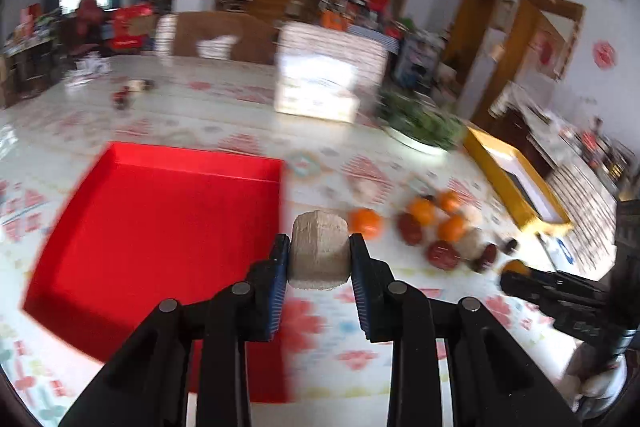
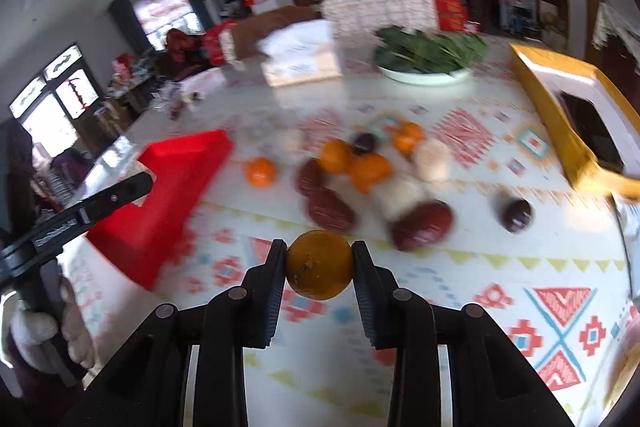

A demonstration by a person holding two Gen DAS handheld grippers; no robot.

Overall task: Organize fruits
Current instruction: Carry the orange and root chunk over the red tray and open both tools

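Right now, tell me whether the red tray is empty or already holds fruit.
Empty as far as shown: the red tray has a bare floor in the left wrist view, though the left gripper, shut on a beige block, hides its near corner.

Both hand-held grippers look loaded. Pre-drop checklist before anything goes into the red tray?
1. Left hand-held gripper grip: ok, shut on the beige block, pads on both sides.
2. Right hand-held gripper grip: ok, shut on the orange, held centred.
3. Red tray free: ok, nothing visible inside in the left wrist view.
4. Left load over tray: not ok, the block sits just right of the tray's right edge.
5. Right load over tray: not ok, the orange is over the patterned tablecloth, tray off to the left.
6. Height above table: cannot tell.
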